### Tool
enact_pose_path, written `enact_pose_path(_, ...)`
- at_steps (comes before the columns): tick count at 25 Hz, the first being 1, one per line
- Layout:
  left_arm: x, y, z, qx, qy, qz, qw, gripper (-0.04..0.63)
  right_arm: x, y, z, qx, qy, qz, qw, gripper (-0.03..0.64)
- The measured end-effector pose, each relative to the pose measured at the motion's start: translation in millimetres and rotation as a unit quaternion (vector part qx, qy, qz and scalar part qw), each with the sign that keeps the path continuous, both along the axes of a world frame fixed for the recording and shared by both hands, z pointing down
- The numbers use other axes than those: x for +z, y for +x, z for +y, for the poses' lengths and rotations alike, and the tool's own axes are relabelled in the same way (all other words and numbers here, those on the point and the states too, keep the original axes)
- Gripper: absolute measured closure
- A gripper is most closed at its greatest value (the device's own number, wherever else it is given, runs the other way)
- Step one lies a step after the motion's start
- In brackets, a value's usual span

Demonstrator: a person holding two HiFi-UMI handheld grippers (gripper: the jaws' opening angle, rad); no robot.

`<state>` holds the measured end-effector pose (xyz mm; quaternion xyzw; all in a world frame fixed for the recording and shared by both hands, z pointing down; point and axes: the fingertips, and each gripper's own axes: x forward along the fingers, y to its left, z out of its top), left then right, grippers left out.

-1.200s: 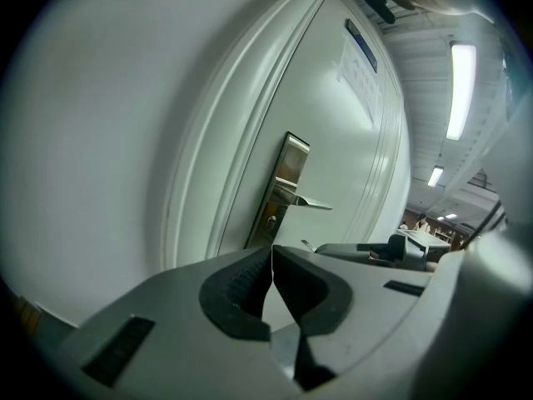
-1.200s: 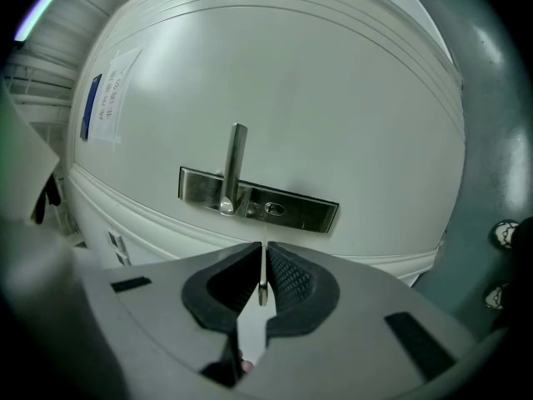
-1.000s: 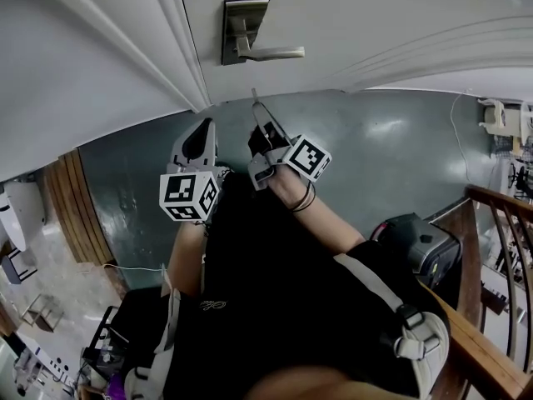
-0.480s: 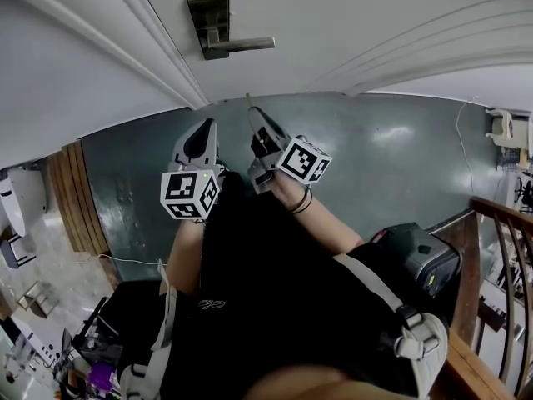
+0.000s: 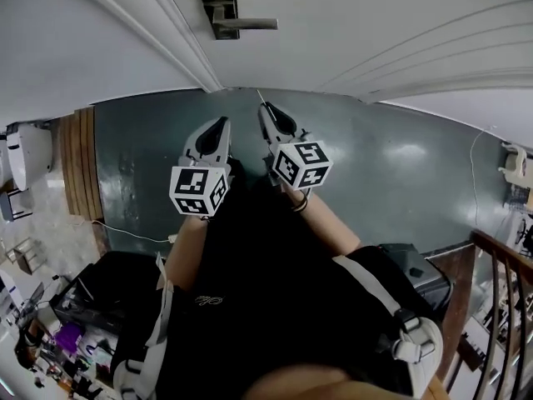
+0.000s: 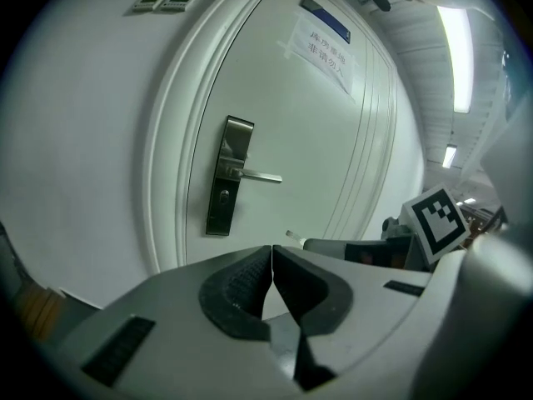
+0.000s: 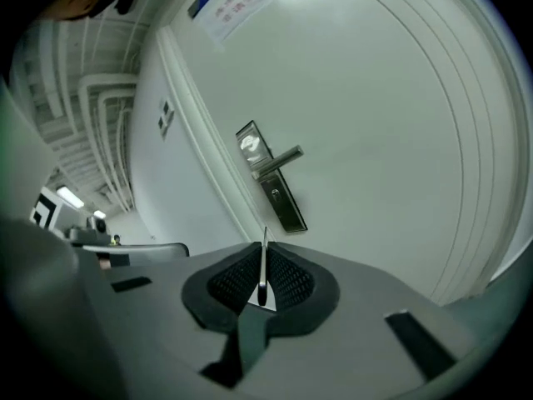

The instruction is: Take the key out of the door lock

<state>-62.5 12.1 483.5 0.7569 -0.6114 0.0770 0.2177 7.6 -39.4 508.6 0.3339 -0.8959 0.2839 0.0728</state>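
Key (image 7: 263,263): clear of the door lock (image 7: 281,200) and well apart from it. It is pinched between the nearly closed jaws of the right gripper (image 5: 269,115), long axis pointing forward at the door (image 7: 391,123). Left gripper (image 6: 271,261): jaws together, empty, alongside.

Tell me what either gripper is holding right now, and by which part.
The right gripper clamps the key by its head end, blade tip poking out forward. The left gripper is shut on nothing.
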Motion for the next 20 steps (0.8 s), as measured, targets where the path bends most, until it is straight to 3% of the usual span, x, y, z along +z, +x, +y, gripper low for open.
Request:
enact_pose_path(3,3,3,10,-0.016,-0.004,0.000,0.9999,0.571,-6,-2,8,-0.038,0.057,0.048,0.997,0.586)
enact_pose_path(7,1,2,17,-0.043,0.003,0.008,0.9990,0.571,-18,-7,15,-0.071,0.110,0.074,0.989,0.586)
enact_pose_path(20,-65,-12,2,-0.087,0.096,-0.022,0.9914,0.571,-93,-19,2,-0.084,0.205,0.056,0.974,0.586)
